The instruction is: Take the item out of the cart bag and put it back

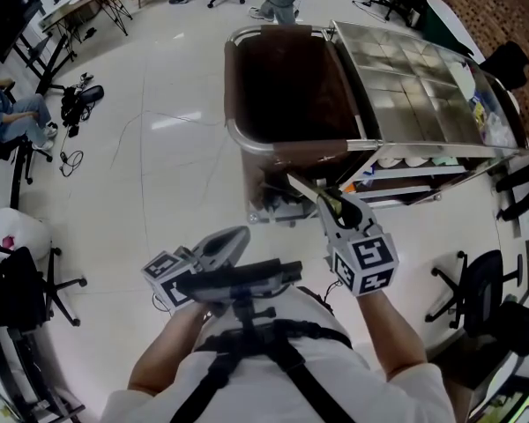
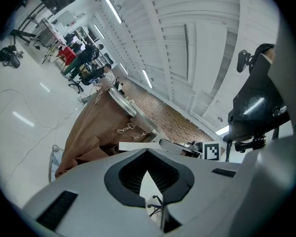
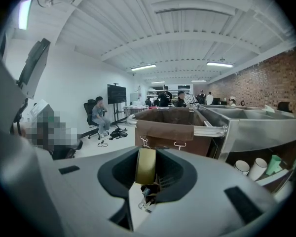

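Note:
The brown cart bag [image 1: 286, 86] hangs open in a steel frame at the cart's left end, its inside dark. My right gripper [image 1: 328, 199] is just in front of the bag's near rim, shut on a yellowish roll of tape [image 1: 334, 206]. In the right gripper view the tape roll [image 3: 146, 166] stands on edge between the jaws, with the bag [image 3: 167, 123] straight ahead. My left gripper [image 1: 234, 239] hangs lower left, close to my body, shut with nothing in it. The left gripper view shows the bag [image 2: 89, 127] from the side.
The cart's steel top [image 1: 414, 86] stretches right of the bag. Paper cups [image 3: 250, 168] lie on a shelf below it. Black office chairs [image 1: 476, 280] stand at my right and one chair [image 1: 22, 280] at my left. A seated person [image 1: 18, 113] and floor cables [image 1: 70, 157] are far left.

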Motion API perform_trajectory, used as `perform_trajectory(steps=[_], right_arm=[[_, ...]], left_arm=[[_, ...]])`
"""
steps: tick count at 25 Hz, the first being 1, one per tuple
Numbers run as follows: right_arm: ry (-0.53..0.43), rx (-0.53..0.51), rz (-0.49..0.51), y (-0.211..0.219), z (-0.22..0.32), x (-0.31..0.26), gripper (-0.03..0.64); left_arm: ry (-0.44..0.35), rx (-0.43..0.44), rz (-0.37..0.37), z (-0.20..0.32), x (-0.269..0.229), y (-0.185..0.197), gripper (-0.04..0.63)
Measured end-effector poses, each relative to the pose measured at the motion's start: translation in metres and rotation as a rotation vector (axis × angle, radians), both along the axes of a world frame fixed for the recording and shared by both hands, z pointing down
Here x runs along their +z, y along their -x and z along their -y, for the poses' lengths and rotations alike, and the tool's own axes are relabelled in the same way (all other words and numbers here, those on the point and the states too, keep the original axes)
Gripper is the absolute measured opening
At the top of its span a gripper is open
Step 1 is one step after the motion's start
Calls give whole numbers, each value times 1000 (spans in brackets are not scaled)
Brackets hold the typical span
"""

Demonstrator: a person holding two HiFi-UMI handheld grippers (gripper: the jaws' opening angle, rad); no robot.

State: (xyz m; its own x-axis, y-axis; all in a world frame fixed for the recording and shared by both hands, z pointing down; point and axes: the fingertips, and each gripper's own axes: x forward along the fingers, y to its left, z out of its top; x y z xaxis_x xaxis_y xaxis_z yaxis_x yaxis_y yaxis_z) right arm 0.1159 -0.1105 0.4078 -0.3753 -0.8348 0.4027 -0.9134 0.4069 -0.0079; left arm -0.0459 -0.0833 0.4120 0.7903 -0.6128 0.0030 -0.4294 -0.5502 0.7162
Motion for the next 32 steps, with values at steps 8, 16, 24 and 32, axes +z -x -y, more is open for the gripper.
perform_trajectory(steps=[8,16,24,32], right_arm=[[5,-1,27,-1,-8,-5,72],[4,0,44,-4,-14,-12,72],[2,0,52,-5,-17,-17,72],[23,-16,59,-6,-24,-15,72]], left_arm=[[-6,4,-1,2,-1,-1,0],[-10,7,2,3,-2,-2,0],[-13,8,4,3,-6,-1,0],[-12,6,6,3,-3,-1,0]])
